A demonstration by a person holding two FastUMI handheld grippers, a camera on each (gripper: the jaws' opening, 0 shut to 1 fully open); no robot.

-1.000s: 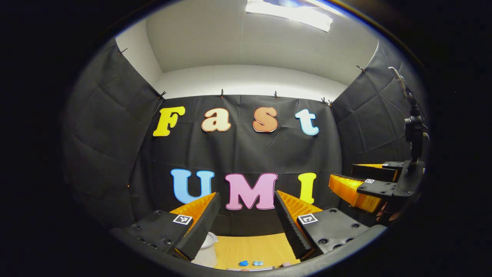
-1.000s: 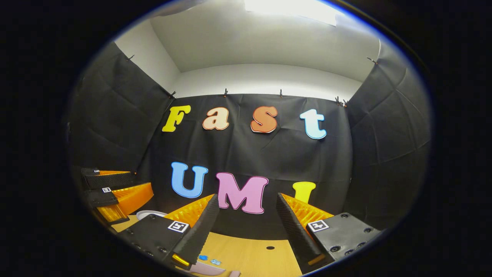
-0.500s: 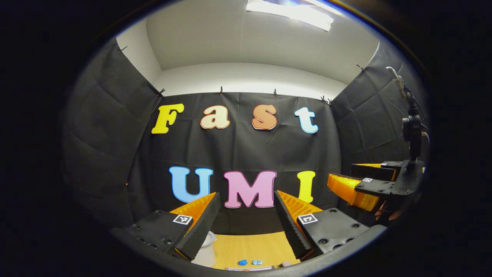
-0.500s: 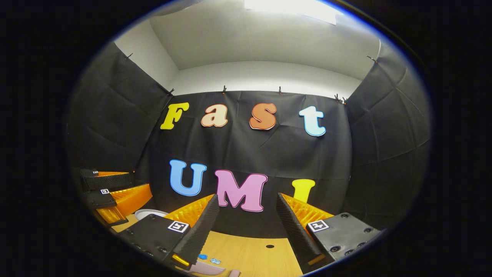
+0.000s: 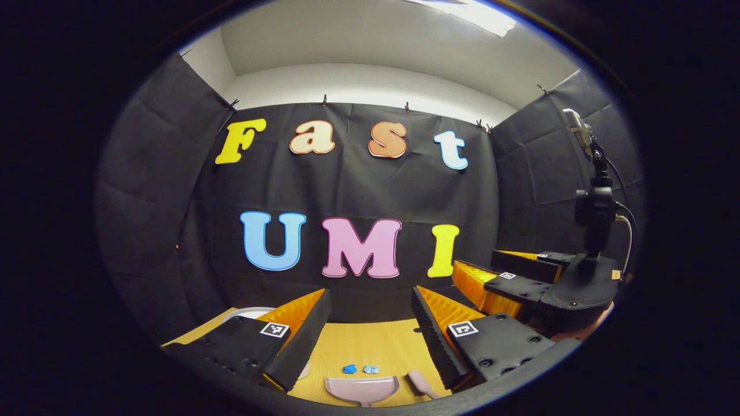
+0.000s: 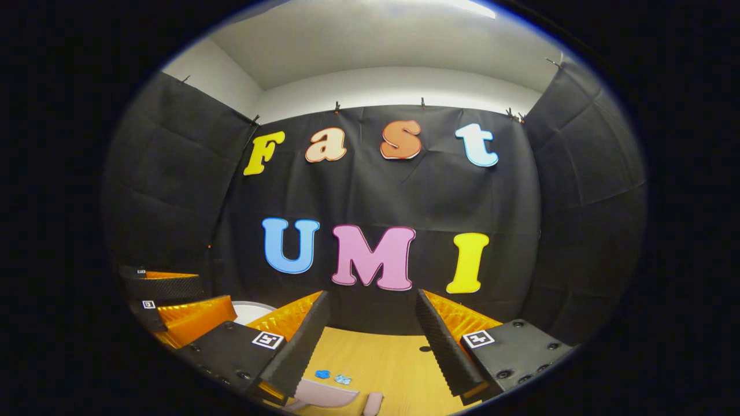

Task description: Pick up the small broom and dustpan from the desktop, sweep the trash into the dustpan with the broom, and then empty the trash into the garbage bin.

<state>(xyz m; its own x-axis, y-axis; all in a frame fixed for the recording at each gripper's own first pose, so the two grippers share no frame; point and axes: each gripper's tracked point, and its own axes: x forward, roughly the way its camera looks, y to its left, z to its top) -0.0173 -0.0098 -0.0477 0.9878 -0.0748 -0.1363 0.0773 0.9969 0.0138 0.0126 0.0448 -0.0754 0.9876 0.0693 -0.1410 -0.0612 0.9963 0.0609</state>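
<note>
A pale pink dustpan [image 5: 362, 390] lies on the wooden desktop [image 5: 376, 349] near its front edge, with the pink small broom [image 5: 421, 383] just to its right. Two blue scraps of trash [image 5: 359, 368] sit behind the dustpan. My left gripper [image 5: 370, 323] hangs open above them, nothing between its fingers. In the right gripper view the dustpan [image 6: 324, 394], the broom [image 6: 374, 403] and the blue trash [image 6: 333, 377] lie low between the fingers of my right gripper [image 6: 370, 323], which is open and holds nothing. A white garbage bin [image 6: 250, 312] stands at the back left.
The other gripper [image 5: 509, 277] and the hand that holds it show at the right of the left gripper view, with a camera mount [image 5: 594, 208] on top. The white bin's rim [image 5: 245, 314] peeks behind my left finger. A small dark hole [image 6: 425, 349] marks the desktop.
Both grippers have tilted downward, so the wall has slid up and more desktop shows. The dustpan and broom have come into the left gripper view. Both stay open.
</note>
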